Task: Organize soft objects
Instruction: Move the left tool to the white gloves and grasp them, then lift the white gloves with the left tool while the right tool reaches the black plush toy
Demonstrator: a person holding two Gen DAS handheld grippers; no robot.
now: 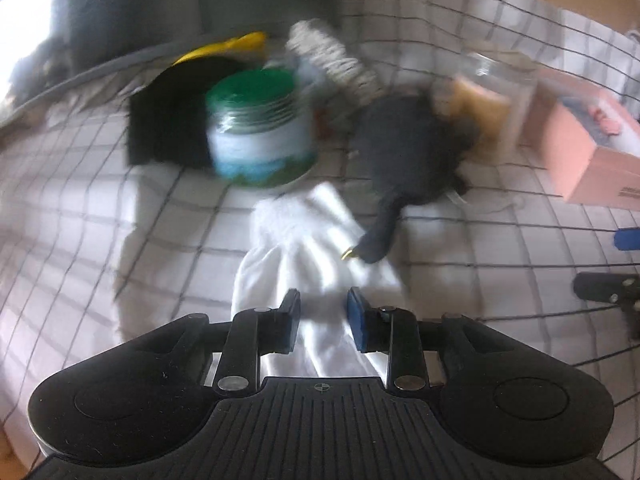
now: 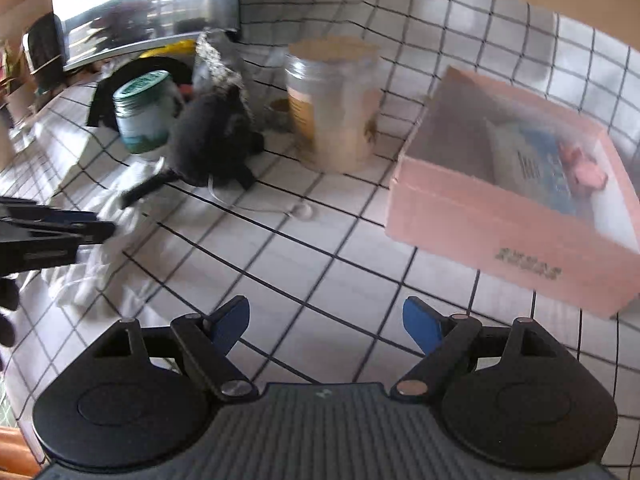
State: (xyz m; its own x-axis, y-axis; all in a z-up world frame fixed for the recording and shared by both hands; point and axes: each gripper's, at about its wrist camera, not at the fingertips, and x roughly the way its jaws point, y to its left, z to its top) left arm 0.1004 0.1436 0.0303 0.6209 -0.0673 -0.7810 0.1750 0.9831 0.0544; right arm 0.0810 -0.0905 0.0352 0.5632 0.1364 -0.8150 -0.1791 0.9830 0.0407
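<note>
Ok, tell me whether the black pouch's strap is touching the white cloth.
Touching. The left wrist view shows the black pouch's strap lying across the white cloth, its tip resting on the fabric.

left wrist: close, steeply down | right wrist: same, rightward | shared: green-lidded jar (image 1: 262, 128), black plush (image 2: 212, 136)

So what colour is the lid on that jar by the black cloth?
Green. The jar's lid shows best in the left wrist view, though it is blurred.
</note>
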